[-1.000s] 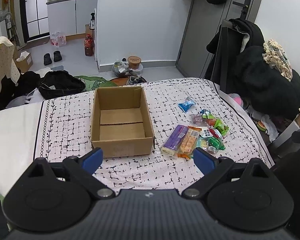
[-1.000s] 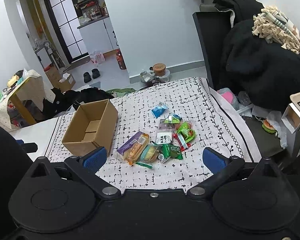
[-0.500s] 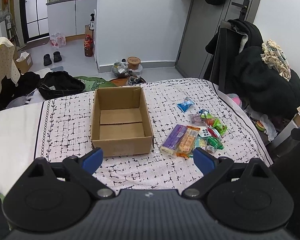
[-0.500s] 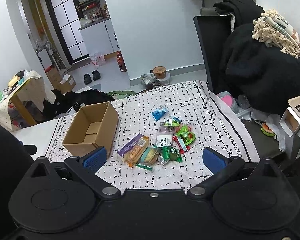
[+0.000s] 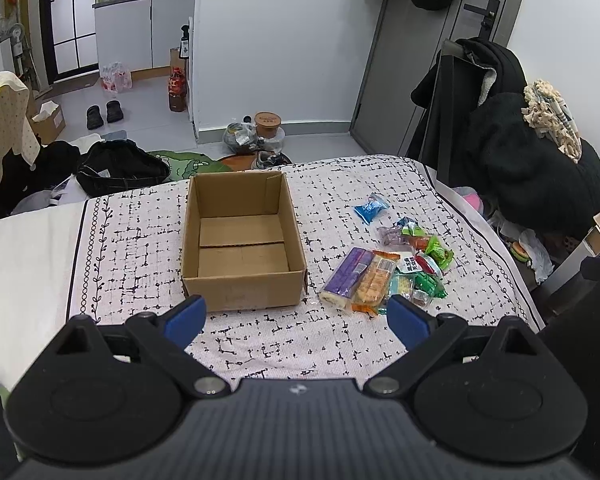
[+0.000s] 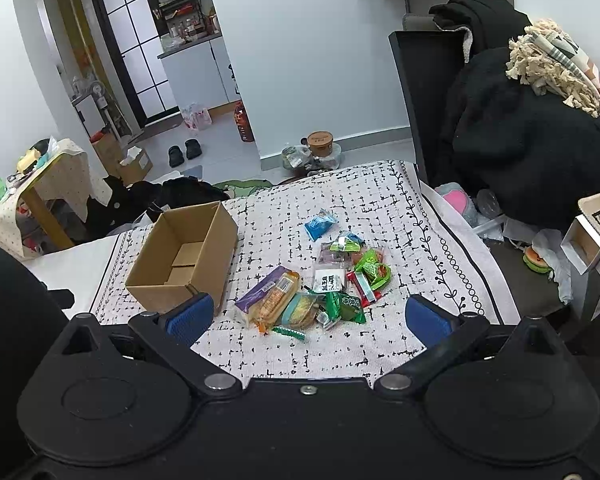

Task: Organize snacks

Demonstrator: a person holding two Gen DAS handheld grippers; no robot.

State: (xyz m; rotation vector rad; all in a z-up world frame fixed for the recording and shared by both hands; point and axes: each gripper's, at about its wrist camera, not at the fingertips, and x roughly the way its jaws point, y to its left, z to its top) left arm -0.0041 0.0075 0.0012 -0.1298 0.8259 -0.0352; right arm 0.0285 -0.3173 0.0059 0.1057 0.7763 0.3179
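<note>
An empty open cardboard box (image 5: 241,240) (image 6: 184,256) stands on a bed covered by a white, black-patterned quilt (image 5: 332,184). To its right lies a pile of snack packets (image 5: 388,272) (image 6: 320,288): a purple packet (image 5: 346,276) (image 6: 260,286), an orange one (image 5: 374,282), several green ones and a blue packet (image 5: 370,208) (image 6: 319,224) set apart farther back. My left gripper (image 5: 296,318) hovers open in front of the box. My right gripper (image 6: 308,318) hovers open in front of the pile. Neither holds anything.
A chair heaped with black clothes (image 5: 532,152) (image 6: 532,120) stands right of the bed. Bags, jars (image 5: 260,132) and shoes (image 5: 104,110) sit on the floor beyond the bed's far edge. A draped table (image 6: 48,184) is at left, a drawer unit (image 6: 596,236) at right.
Both views have shifted only slightly; the right wrist view has drawn a little nearer the snack pile. Nothing on the bed has moved and both grippers stay open.
</note>
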